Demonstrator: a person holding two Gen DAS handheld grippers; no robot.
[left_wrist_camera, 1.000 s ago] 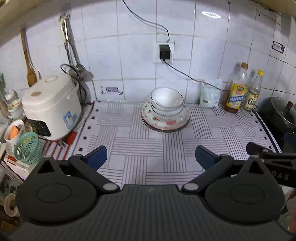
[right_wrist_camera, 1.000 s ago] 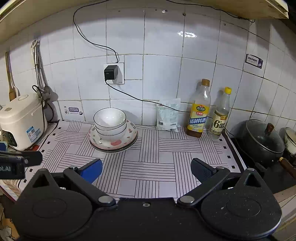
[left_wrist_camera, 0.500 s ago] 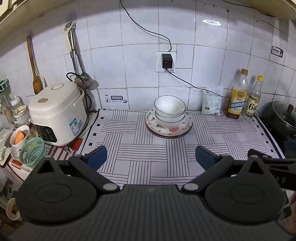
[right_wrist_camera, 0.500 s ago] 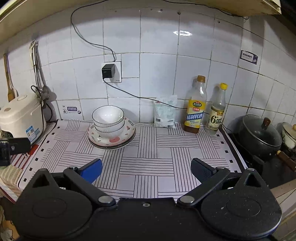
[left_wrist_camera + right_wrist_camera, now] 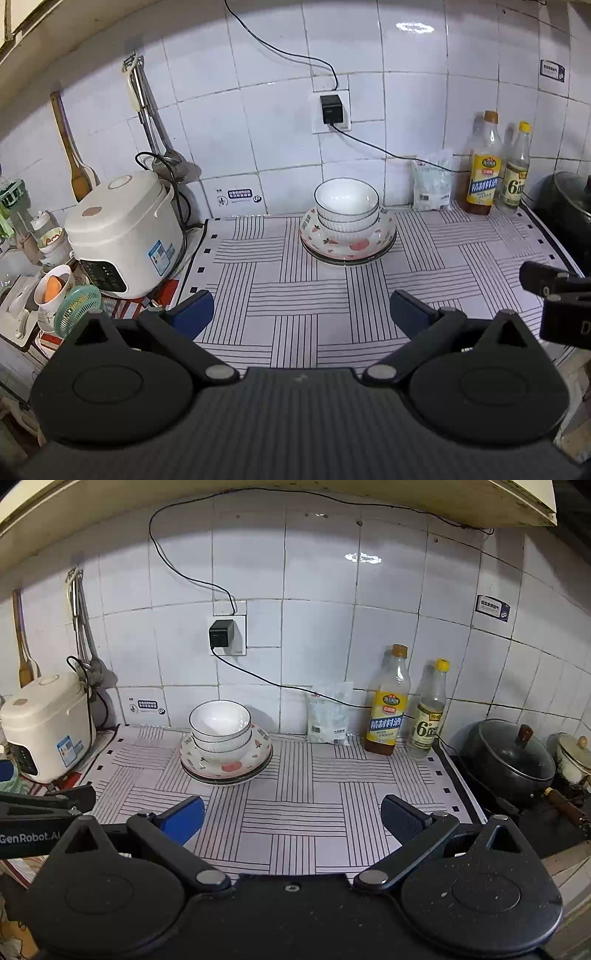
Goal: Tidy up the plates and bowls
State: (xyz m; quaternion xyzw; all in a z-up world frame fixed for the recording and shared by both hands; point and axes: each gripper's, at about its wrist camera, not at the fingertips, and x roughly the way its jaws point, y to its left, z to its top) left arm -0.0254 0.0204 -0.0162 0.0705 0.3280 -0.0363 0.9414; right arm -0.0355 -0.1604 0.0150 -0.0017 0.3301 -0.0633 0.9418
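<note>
White bowls (image 5: pixel 346 206) (black-rimmed) nested, on fruit-patterned plates (image 5: pixel 347 243), stacked

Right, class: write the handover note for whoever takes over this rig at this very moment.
Left tool: open, empty, held over the striped mat, short of the crockery.
Right tool: open, empty, likewise over the mat.
Bowls: nested, sitting on the stacked plates, one pile near the tiled wall, below the socket.
Done: bowls and plates are gathered in a single stack.
Left: nothing loose is visible; check whether the pile must go elsewhere.
</note>
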